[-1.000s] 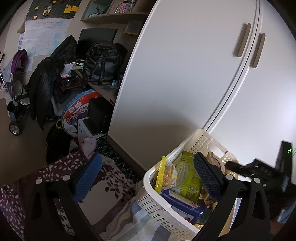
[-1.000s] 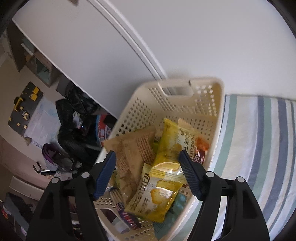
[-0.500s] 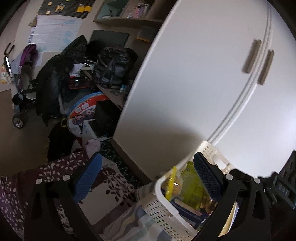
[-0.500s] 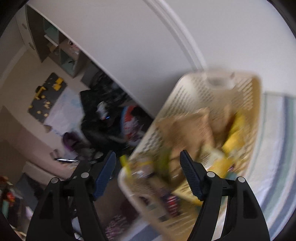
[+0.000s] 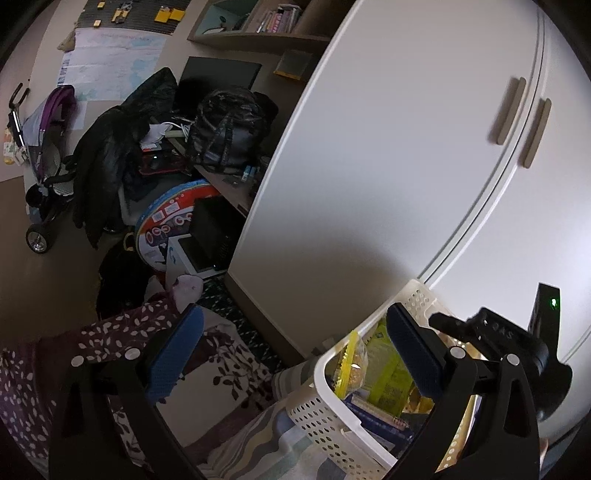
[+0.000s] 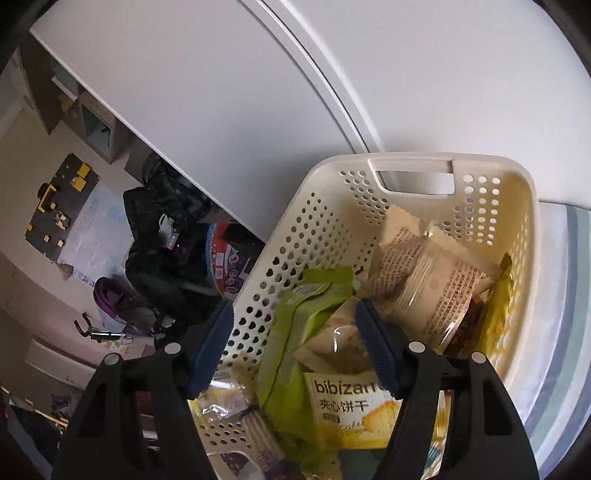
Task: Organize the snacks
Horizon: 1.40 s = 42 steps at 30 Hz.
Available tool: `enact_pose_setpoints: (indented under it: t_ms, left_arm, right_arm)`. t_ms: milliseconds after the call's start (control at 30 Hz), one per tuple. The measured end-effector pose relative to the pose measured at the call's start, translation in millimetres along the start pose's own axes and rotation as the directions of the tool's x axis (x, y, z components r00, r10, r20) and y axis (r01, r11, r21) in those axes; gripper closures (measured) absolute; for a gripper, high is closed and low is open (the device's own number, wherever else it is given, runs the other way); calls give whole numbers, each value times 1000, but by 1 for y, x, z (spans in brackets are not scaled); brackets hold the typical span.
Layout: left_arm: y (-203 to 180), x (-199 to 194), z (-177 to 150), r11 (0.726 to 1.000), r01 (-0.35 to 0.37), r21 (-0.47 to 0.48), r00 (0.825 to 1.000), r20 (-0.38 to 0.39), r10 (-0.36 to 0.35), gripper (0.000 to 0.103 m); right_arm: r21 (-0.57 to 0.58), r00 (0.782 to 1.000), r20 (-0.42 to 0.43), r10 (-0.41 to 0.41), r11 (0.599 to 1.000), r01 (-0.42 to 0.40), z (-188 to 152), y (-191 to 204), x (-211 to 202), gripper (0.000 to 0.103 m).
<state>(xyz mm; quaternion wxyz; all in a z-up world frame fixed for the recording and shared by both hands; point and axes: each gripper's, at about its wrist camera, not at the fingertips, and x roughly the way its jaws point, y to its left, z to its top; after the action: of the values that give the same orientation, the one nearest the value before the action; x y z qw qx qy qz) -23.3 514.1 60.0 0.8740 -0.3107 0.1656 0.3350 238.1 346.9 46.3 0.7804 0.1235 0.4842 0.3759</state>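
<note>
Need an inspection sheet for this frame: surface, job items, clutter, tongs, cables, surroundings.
Surface: striped bedding under the basket; leaf-print blanket beside it.
Job's things: cream perforated basket holds snack packs: green pack, bibizan biscuit pack, beige printed pack, yellow pack.
Clutter: none loose on the bedding; desk beyond is piled with a black bag and a jacket.
Grippers: left tongs open, empty, beside the basket; right tongs open, empty, over the basket, one finger outside its wall.
Cables: white cable on the desk.
Surroundings: white wardrobe, stroller, shelf.
</note>
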Motion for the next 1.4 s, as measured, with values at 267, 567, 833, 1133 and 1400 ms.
enact_pose_setpoints:
  t_ms: [267, 567, 833, 1133, 1400]
  left_arm:
    - [7, -1, 4, 1000, -10, -25, 1000, 9, 10, 3]
    - [6, 7, 1, 999, -10, -31, 1000, -27, 9, 3]
    - [-17, 11, -5, 996, -2, 86, 999, -49, 6, 3]
    - [-35, 3, -5, 983, 28, 181, 998, -52, -19, 3]
    - [-36, -39, -13, 938, 106, 330, 993, -77, -85, 3]
  right_arm:
    - [-46, 998, 42, 37, 998, -36, -14, 5, -27, 31]
    - [-78, 994, 110, -17, 997, 26, -34, 11, -80, 11]
    - [-122, 966, 124, -227, 963, 242, -68, 3, -105, 5]
    - [-202, 868, 270, -416, 857, 474, -135, 17, -145, 5]
    - [-199, 783, 348, -516, 775, 599, -183, 28, -171, 5]
